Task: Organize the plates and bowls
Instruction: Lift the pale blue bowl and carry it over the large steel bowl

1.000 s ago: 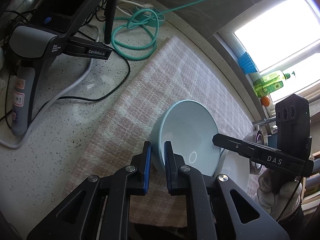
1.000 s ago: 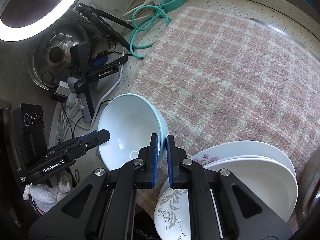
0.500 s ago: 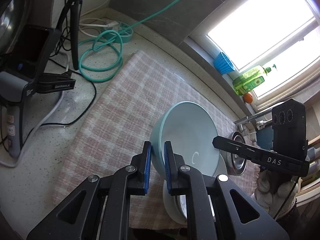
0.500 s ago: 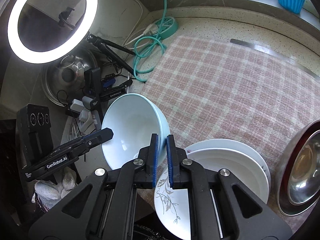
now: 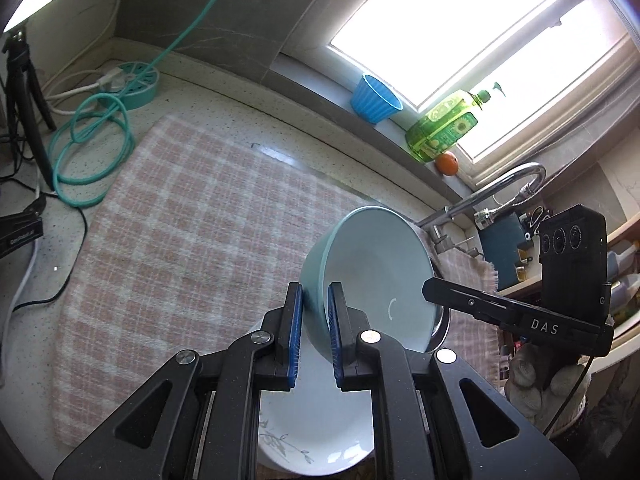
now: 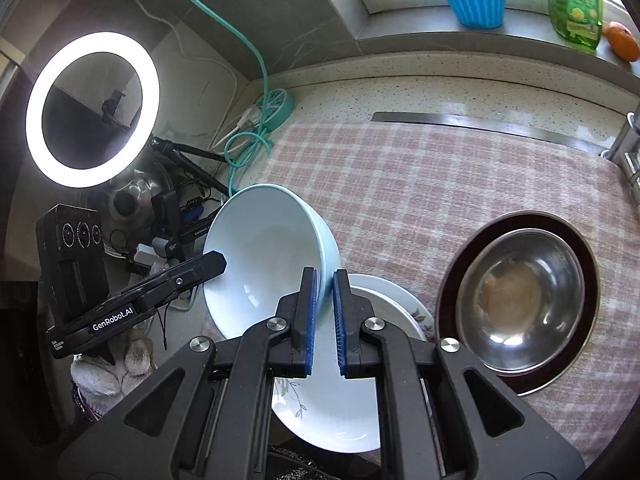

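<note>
Left wrist view: the left gripper (image 5: 314, 328) stays clamped on the light blue bowl's (image 5: 372, 276) rim, now raised over the white plates (image 5: 320, 432), with the window (image 5: 480, 40) newly visible above the checked cloth (image 5: 180, 240).

Right wrist view: the right gripper (image 6: 324, 312) pinches the bowl's (image 6: 264, 256) opposite rim; a steel bowl (image 6: 524, 296) on a dark plate now sits right of it.

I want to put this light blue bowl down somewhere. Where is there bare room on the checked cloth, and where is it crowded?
The checked cloth is bare across its far half, between the teal cable and the faucet. The near edge is crowded: the white plates under the light blue bowl, and the steel bowl on its dark plate beside them.
</note>
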A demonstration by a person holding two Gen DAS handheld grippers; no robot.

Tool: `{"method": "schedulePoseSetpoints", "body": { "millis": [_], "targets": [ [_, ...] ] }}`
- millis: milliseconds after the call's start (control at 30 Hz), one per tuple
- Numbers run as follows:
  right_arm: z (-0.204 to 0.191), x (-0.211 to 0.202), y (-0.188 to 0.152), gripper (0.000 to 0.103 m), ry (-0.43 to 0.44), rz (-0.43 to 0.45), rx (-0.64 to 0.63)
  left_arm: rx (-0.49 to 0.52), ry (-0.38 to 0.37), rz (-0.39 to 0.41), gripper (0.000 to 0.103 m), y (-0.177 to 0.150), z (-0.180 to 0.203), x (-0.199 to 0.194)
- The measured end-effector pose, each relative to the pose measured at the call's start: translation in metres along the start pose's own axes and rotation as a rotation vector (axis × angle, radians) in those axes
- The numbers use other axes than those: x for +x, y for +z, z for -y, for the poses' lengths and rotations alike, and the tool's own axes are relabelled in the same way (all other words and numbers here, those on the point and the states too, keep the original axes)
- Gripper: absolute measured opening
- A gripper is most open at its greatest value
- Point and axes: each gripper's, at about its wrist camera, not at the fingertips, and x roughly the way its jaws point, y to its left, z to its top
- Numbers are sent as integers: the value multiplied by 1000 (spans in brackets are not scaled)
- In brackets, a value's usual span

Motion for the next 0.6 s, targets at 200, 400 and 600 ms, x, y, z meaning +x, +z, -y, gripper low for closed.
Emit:
{"method": "schedulePoseSetpoints", "body": {
  "millis": [200,400,600],
  "targets": [
    [31,-26,-6,8,-34,42,53,57,-31,-34,11,6,28,22],
    [65,-45,-15,8,-69,68,114,115,-49,-81,11,10,57,49],
    [92,-59,-23,8,-114,88,159,174,-54,-120,11,11,85,73]
  ]
}}
